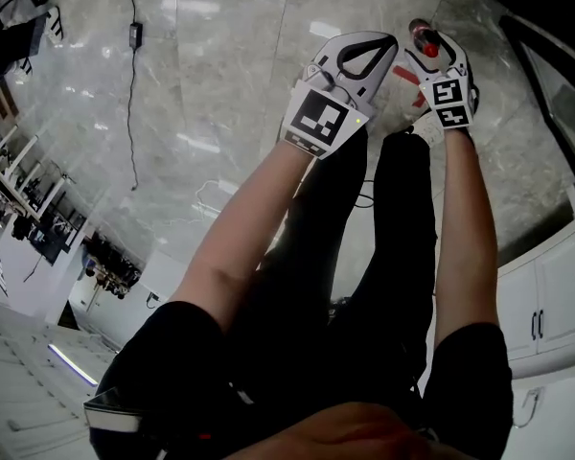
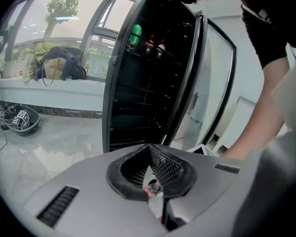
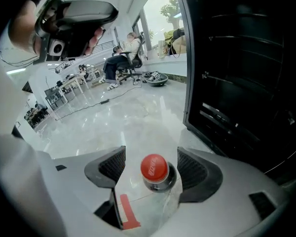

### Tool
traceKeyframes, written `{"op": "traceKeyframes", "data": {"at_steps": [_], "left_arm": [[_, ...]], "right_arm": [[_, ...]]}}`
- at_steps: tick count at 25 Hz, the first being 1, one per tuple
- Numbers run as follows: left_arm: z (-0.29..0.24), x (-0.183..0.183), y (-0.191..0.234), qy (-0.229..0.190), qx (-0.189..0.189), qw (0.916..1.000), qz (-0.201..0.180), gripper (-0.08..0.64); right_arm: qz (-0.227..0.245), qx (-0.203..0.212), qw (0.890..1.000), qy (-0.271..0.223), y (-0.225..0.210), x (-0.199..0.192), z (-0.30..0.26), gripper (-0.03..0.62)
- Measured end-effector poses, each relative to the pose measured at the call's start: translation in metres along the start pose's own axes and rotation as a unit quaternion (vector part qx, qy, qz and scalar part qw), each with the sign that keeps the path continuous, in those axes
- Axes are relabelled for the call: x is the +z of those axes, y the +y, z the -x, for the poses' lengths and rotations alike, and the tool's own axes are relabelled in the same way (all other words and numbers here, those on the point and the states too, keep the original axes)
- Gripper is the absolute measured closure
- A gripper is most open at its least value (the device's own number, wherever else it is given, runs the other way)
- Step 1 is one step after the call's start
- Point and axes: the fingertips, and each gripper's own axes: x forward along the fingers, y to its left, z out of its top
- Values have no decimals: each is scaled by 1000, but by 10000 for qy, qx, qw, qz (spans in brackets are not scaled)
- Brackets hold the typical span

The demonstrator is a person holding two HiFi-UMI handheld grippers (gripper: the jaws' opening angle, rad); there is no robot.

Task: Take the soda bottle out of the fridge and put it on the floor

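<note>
The pale marble floor (image 1: 220,65) fills most of the head view, and both arms reach down towards it, which fits the bottle being set down low. The fridge (image 2: 143,98) stands open just behind. Its dark shelves are mostly bare, with a green can (image 2: 135,35) and two small bottles (image 2: 155,45) left on the top one.

The right gripper (image 3: 152,154) has its jaws wide apart on either side of the soda bottle (image 3: 154,168), with a clear gap at each side of the red cap, so it holds nothing. The bottle is upright and seems to rest on the floor by itself, so I judge the placing is about done. The left gripper (image 2: 151,149) has its jaws closed tip to tip on nothing. It sits just beside the right one, out of the way, probably because it isn't needed.

A red tape strip (image 3: 127,212) lies on the floor beside the bottle's base. A person on a chair (image 3: 123,58), desks and a floor cable (image 1: 131,84) are well apart. Nothing blocks lifting the right gripper straight up, though either open jaw could clip the cap.
</note>
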Motion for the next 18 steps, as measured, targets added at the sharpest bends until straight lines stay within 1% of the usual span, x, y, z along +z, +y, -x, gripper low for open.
{"op": "traceKeyframes", "data": {"at_steps": [2,4,8,11,14,16,18], "left_arm": [[14,20,-6,-52,45,10000,-12,560],[30,44,-16,-97,71,9999,-21,560],[71,99,-44,-159,22,9999,-11,560],[102,157,-71,-396,-120,9991,-5,560],[132,222,-94,-715,-266,9971,-85,560],[151,257,-108,-808,-363,9960,-139,560],[171,286,-127,-805,-480,9955,-110,560]], "right_arm": [[-1,-44,9999,-117,4,21,24,273],[-97,-135,9994,-309,7,48,58,273],[-270,-326,9952,-886,19,118,147,273],[-154,-443,9900,-1328,26,172,222,273],[86,-560,9857,-1587,30,224,293,273],[89,-576,9821,-1792,37,255,339,273],[68,-548,9766,-2076,48,284,388,273]]}}
